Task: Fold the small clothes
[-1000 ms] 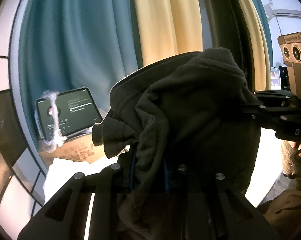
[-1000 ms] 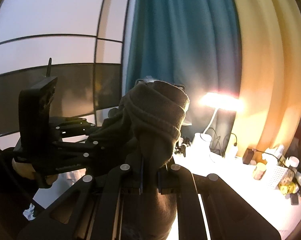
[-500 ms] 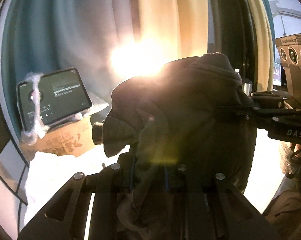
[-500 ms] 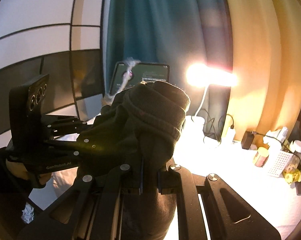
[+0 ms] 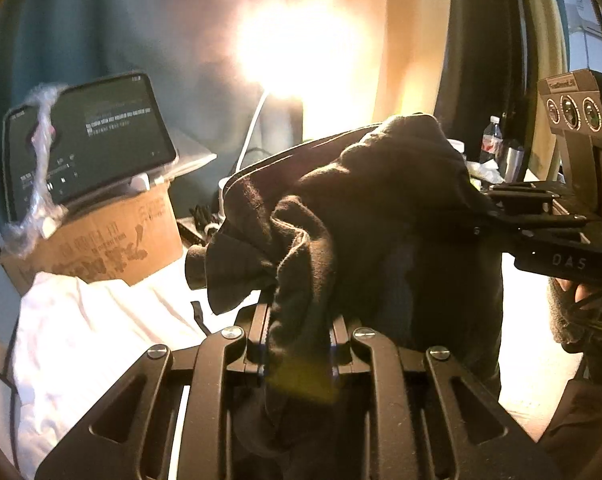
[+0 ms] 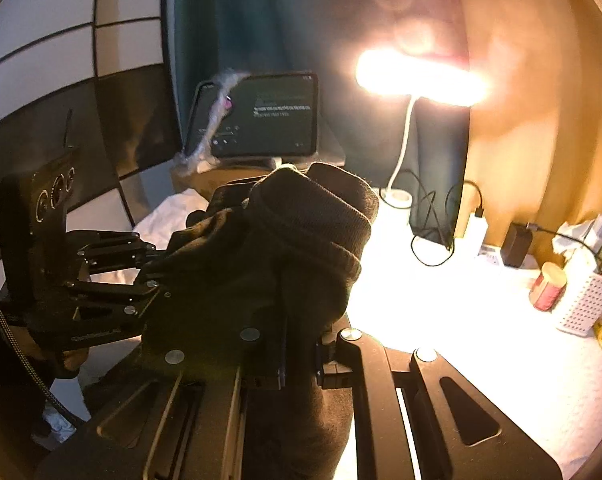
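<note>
A dark garment (image 5: 361, 232) with a ribbed hem (image 6: 313, 224) hangs bunched between both grippers, held up above the white-covered table (image 6: 481, 320). My left gripper (image 5: 297, 344) is shut on its fabric, which drapes over the jaws and hides the fingertips. My right gripper (image 6: 297, 344) is shut on the garment too. In the left wrist view the right gripper (image 5: 501, 216) reaches in from the right and clamps the cloth. In the right wrist view the left gripper (image 6: 149, 268) comes in from the left onto the cloth.
A tablet (image 5: 89, 148) stands on a cardboard box (image 5: 101, 240) at the back left. A lit desk lamp (image 6: 417, 76) glares behind. Cables, a charger (image 6: 515, 244), a red can (image 6: 547, 286) and a white basket (image 6: 585, 304) sit at the right. White cloth (image 5: 81, 340) lies left.
Both grippers have tilted down with the garment still held. The table, lamp and tablet have come further into view.
</note>
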The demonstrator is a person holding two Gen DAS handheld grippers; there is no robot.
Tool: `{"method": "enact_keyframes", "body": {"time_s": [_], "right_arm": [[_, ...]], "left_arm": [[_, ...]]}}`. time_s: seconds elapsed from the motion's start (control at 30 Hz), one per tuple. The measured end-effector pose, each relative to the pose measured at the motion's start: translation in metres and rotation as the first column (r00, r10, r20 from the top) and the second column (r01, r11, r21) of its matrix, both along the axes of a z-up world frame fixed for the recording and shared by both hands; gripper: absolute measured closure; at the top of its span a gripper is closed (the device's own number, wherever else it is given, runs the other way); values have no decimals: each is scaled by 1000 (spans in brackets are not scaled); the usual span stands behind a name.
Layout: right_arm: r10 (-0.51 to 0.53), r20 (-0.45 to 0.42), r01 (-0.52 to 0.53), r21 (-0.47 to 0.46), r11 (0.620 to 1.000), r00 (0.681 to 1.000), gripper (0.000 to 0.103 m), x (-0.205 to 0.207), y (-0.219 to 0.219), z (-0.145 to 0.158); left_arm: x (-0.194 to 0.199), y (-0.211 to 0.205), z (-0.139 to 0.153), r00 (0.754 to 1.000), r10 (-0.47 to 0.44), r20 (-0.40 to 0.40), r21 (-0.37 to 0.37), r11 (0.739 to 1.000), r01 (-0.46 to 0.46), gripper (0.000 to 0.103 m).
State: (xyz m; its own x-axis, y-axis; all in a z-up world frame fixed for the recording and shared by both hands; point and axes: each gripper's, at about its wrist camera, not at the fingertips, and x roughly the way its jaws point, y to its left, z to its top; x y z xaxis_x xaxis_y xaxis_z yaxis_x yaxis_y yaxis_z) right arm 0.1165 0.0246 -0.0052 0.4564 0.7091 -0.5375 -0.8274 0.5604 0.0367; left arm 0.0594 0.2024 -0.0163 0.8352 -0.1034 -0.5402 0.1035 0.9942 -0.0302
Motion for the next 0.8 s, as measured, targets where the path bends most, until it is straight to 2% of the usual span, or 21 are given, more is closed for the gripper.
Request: {"method": "enact_keyframes", "body": {"time_s": [0.43, 0.7, 0.8], "right_arm": [[-13, -110, 6, -59, 998, 994, 92, 48, 23, -44], [-23, -182, 5, -95, 995, 983, 92, 76, 37, -76], [-35, -233, 9, -112, 994, 972, 92, 90, 40, -97]], "left_arm": [[40, 20, -41, 991, 8, -131, -38, 999, -13, 83], [63, 29, -66, 977, 15, -213, -53, 998, -27, 83], [74, 34, -78, 963, 18, -268, -68, 997, -38, 83]]}}
